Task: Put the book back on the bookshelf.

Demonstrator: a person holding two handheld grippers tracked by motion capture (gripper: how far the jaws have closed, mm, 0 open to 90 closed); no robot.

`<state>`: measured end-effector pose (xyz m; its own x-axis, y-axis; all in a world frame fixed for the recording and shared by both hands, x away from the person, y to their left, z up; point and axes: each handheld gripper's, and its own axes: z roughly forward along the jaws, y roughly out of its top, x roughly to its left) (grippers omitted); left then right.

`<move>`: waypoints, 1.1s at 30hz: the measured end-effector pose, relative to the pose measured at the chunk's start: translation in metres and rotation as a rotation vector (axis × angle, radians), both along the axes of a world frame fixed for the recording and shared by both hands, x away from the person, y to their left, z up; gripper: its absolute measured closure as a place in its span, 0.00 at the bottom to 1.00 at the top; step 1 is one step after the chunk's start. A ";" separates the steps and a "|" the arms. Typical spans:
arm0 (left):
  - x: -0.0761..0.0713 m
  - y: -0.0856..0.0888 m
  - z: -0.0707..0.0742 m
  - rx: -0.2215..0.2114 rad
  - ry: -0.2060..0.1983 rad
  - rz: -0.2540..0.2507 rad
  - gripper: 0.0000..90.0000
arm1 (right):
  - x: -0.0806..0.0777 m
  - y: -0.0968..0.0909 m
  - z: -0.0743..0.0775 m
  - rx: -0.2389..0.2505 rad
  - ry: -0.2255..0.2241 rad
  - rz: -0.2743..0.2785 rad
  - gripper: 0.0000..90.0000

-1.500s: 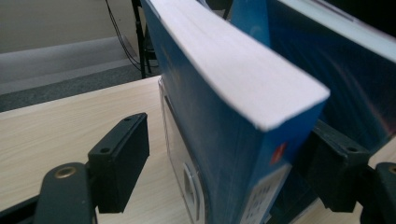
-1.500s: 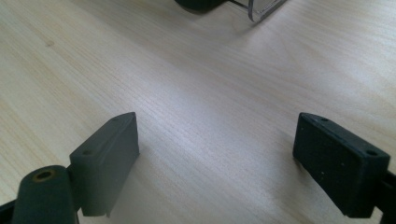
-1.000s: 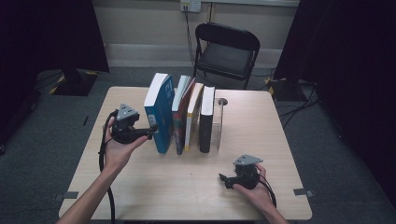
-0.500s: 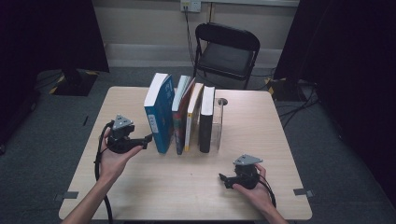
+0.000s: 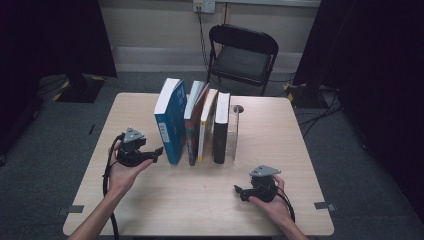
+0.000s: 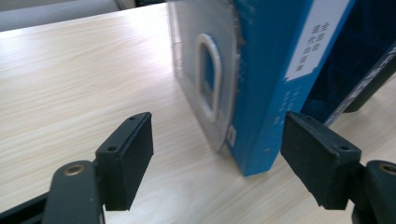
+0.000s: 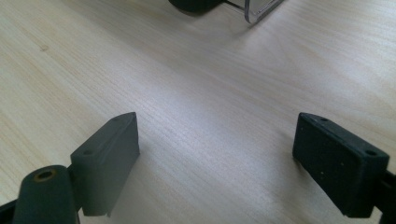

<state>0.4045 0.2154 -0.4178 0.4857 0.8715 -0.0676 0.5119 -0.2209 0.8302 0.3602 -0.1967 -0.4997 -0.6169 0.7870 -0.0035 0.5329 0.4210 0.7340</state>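
Observation:
Several books stand upright in a row on the wooden table: a tall blue book at the left, then a dark red one, a pale yellow one and a black one. My left gripper sits just left of the blue book's spine. In the left gripper view the left gripper is open and its jaws have just been closing a little. Nothing lies between them; the blue book's lower corner stands just ahead, untouched. My right gripper rests open near the front right over bare wood.
A clear plastic bookend closes the row on the right, and another lies against the blue book's cover. A black folding chair stands behind the table. Cables run across the floor at the back right.
My left hand has sunk toward the table and drawn slightly nearer to me beside the blue book. The right hand and the books have not moved.

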 end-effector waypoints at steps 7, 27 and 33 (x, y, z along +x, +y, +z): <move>0.010 -0.018 0.000 -0.021 -0.032 -0.059 0.36 | 0.000 0.000 0.000 0.000 0.000 -0.001 0.16; 0.012 -0.033 -0.002 -0.028 -0.003 -0.029 0.55 | 0.000 0.000 0.000 0.000 0.000 0.001 0.16; 0.010 -0.033 -0.002 -0.036 0.018 -0.007 0.57 | 0.000 0.000 0.000 0.000 0.000 0.001 0.16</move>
<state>0.4144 0.1822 -0.4194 0.4905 0.8647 -0.1079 0.5251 -0.1945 0.8285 0.3603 -0.1967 -0.4998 -0.6174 0.7866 -0.0030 0.5329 0.4211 0.7340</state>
